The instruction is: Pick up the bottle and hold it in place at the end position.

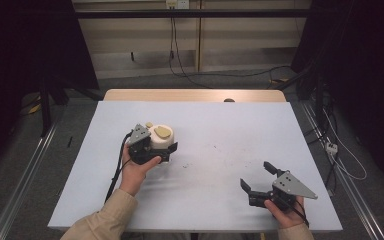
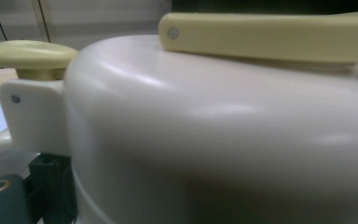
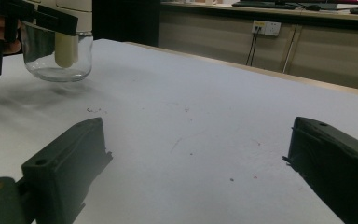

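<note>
Already the left gripper [image 1: 156, 148] is clamped around the cream-lidded chopper [image 1: 161, 136], a small hand-crank appliance with a pale yellow handle [image 2: 270, 37] and a yellow knob [image 2: 30, 55] on its top. In the right gripper view its clear glass bowl [image 3: 58, 56] appears to hang just above the counter [image 1: 215, 165] with a soft shadow below, so I judge it has been lifted or is about to be set down; which of the two cannot be told. It sits left of the counter's middle, close in front of the person's left hand [image 1: 136, 172]. The right gripper [image 1: 258, 176] rests well apart near the front right edge, its jaws spread wide and holding nothing. So the grasp seems done, while whatever needs the second gripper, perhaps steadying the bowl or working the handle, looks still ahead.
</note>
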Tool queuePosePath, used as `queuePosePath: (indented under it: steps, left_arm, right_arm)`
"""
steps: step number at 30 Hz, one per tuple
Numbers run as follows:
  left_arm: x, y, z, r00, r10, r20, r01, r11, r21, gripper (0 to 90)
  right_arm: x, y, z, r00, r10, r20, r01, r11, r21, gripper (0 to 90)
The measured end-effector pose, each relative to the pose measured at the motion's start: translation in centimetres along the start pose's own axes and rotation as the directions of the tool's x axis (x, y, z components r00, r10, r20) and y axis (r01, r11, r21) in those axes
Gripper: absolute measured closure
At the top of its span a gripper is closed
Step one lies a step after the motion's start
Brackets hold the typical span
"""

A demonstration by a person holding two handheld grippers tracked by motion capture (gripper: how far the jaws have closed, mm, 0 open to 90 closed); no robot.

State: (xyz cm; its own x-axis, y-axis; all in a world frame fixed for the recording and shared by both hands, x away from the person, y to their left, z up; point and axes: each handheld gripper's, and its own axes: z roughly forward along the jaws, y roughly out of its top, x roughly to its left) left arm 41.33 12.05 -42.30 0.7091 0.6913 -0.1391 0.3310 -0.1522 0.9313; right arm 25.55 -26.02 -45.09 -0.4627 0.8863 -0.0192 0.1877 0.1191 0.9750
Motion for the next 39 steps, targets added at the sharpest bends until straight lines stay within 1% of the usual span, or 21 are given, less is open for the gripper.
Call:
queuePosePath:
  steps: [5,7,10,11,12,15,17,21,23,28,32,33,34,35,36,37,38,39]
  left_arm:
    - [-0.4,0.2,0.8,0.9999,-0.002,0.011,0.002,1.0,-0.001,6.1]
    - [-0.6,0.3,1.0,0.9998,0.003,0.018,-0.003,1.0,0.004,6.1]
    - [-0.7,0.4,1.5,0.9995,0.006,0.031,-0.006,1.0,0.0,6.1]
    - [-0.9,0.4,1.5,0.9996,0.001,0.029,-0.001,1.0,0.0,6.1]
    - [-0.9,0.4,1.6,0.9994,0.006,0.035,-0.006,1.0,0.0,6.1]
    - [-1.0,0.4,1.8,0.9994,0.004,0.034,-0.004,1.0,0.004,6.1]
    - [-0.9,0.4,1.9,0.9994,0.01,0.035,-0.011,0.9999,0.011,6.1]
    - [-1.1,0.5,2.2,0.9993,0.006,0.037,-0.007,0.9999,0.009,6.1]
    - [-1.2,0.6,2.4,0.9989,0.014,0.044,-0.014,0.9998,0.011,6.1]
    - [-1.6,0.9,3.0,0.9984,0.009,0.056,-0.01,0.9999,0.006,6.1]
    - [-1.8,1.1,3.4,0.9973,0.02,0.071,-0.021,0.9997,0.01,6.1]
    - [-1.9,1.1,3.5,0.9975,0.016,0.068,-0.017,0.9998,0.009,6.1]
    - [-1.9,1.1,3.6,0.997,0.029,0.071,-0.03,0.9994,0.014,6.1]
    - [-2.0,1.1,3.7,0.9973,0.023,0.069,-0.024,0.9997,0.01,6.1]
    - [-2.0,1.1,3.8,0.997,0.03,0.071,-0.031,0.9995,0.012,6.1]
    - [-2.1,1.1,3.9,0.9972,0.023,0.07,-0.024,0.9996,0.011,6.1]
    - [-2.0,1.0,3.9,0.997,0.032,0.071,-0.033,0.9994,0.014,6.1]
    - [-2.1,1.0,4.0,0.9974,0.024,0.067,-0.025,0.9995,0.018,6.1]
  right_arm:
    - [0.0,0.0,0.0,1.0,0.001,-0.004,-0.001,1.0,-0.001,3.7]
    - [-0.1,0.0,0.0,1.0,0.001,-0.004,-0.001,1.0,0.0,3.7]
    - [-0.1,0.0,0.0,1.0,0.002,-0.003,-0.002,1.0,0.0,3.7]
    - [-0.1,0.0,0.0,1.0,0.002,-0.002,-0.002,1.0,0.0,3.7]
    - [-0.1,0.0,0.0,1.0,0.003,-0.002,-0.003,1.0,0.0,3.7]
    - [-0.1,0.0,0.0,1.0,0.001,-0.004,-0.001,1.0,0.0,3.7]
    - [-0.1,0.0,0.0,1.0,0.001,-0.005,-0.001,1.0,0.0,3.7]
    - [-0.1,0.0,-0.1,1.0,0.001,-0.006,-0.001,1.0,-0.002,3.7]
    - [-0.1,0.0,-0.1,1.0,0.001,-0.006,-0.001,1.0,-0.002,3.7]
    - [-0.1,0.0,0.0,1.0,0.002,-0.002,-0.002,1.0,-0.003,3.7]
    - [-0.1,0.0,-0.1,1.0,0.003,-0.002,-0.003,1.0,-0.002,3.7]
    - [-0.1,0.0,-0.1,1.0,0.003,-0.002,-0.003,1.0,-0.002,3.7]
    - [-0.1,0.0,-0.1,1.0,0.003,-0.002,-0.003,1.0,-0.002,3.7]
    - [-0.1,0.0,-0.1,1.0,0.003,0.0,-0.003,1.0,-0.001,3.7]
    - [-0.1,0.0,-0.1,1.0,0.003,0.001,-0.003,1.0,-0.001,3.7]
    - [-0.1,0.0,-0.1,1.0,0.003,0.001,-0.003,1.0,-0.001,3.7]
    - [-0.1,0.0,-0.1,1.0,0.003,0.001,-0.003,1.0,-0.002,3.7]
    - [-0.1,0.0,-0.1,1.0,0.003,0.001,-0.003,1.0,-0.003,3.7]
